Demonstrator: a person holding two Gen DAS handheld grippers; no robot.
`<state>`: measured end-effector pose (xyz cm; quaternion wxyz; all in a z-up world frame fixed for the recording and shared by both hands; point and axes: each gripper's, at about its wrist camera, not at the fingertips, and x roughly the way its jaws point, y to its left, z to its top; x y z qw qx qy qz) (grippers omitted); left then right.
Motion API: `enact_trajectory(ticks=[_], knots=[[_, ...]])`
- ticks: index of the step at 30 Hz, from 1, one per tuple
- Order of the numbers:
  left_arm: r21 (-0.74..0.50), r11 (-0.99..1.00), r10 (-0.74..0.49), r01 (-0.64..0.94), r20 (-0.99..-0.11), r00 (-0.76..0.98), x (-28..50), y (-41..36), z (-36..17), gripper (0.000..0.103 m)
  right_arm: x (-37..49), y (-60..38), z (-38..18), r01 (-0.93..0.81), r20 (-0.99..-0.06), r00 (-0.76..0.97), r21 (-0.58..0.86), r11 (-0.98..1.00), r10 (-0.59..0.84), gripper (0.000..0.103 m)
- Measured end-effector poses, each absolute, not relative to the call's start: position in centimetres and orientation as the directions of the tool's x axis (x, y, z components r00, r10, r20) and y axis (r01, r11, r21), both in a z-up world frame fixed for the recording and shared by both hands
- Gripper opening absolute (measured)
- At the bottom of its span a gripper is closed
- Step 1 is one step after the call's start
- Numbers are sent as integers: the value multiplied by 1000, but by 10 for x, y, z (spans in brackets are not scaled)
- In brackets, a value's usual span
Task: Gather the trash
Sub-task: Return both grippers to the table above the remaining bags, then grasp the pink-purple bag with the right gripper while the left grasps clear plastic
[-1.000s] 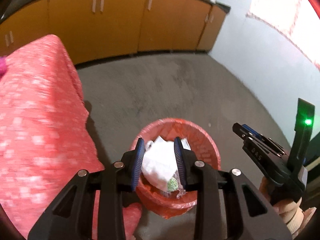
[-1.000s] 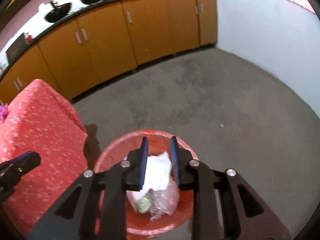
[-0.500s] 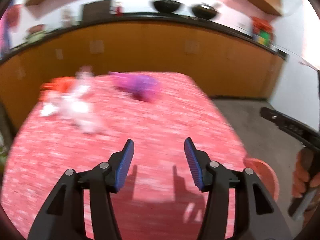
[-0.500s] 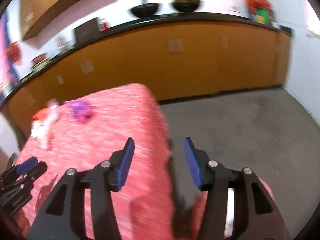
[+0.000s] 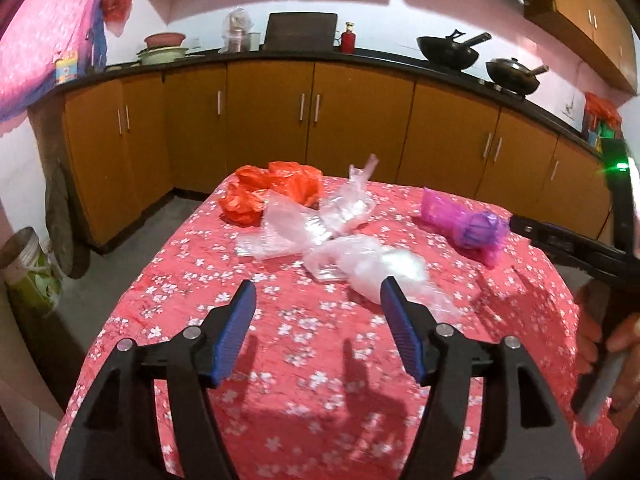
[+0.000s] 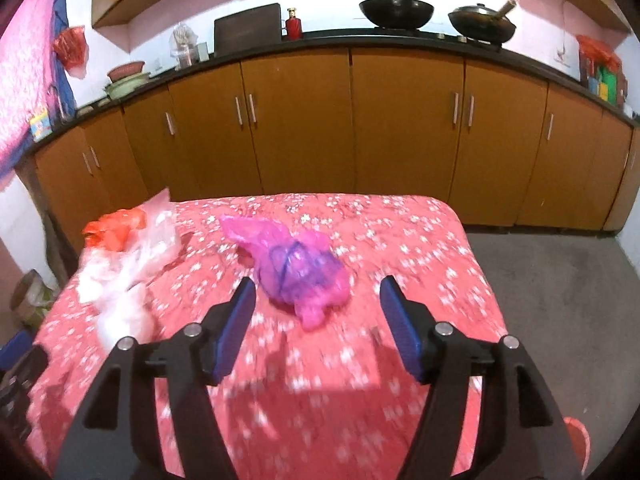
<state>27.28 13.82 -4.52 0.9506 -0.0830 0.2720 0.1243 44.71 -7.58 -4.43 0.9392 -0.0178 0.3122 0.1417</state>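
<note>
On the table's red flowered cloth lie clear plastic wrappers, a crumpled orange bag and a pink-purple bag. My left gripper hovers over the cloth just short of the clear wrappers, its jaws opening with nothing between them. In the right wrist view the pink-purple bag lies just beyond my right gripper, whose jaws are also opening and hold nothing. The clear wrappers and the orange bag lie at the left there. The right gripper also shows at the right edge of the left wrist view.
Orange cabinets under a dark counter with two black pans run behind the table. Grey floor lies to the right. A red bin's rim peeks in at the lower right. A tin stands on the floor at the left.
Both grippers let go of white and clear trash over the red bin, swung away to the table, and opened wider. The bags on the cloth are now closer.
</note>
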Motion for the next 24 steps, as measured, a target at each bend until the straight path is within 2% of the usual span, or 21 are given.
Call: enact_trajectory(ticks=[9,15,17,20,24], knots=[[-127,954,172,-271,-509,843,292,146,-47,65,480,-42,-61,-252,-628,755,-10,968,190,63],[-126,960,159,-252,-494,855,296,141,-46,70,481,-35,-68,-260,-638,754,-76,963,153,47],[-124,964,146,-235,-494,857,297,136,-46,70,478,-35,-69,-264,-640,752,-74,962,157,36],[-111,970,135,-218,-499,856,300,127,-45,72,472,-38,-67,-255,-631,760,-71,964,155,27],[-110,975,112,-195,-512,852,310,116,-45,72,459,-55,-59,-219,-611,774,-12,976,166,21]])
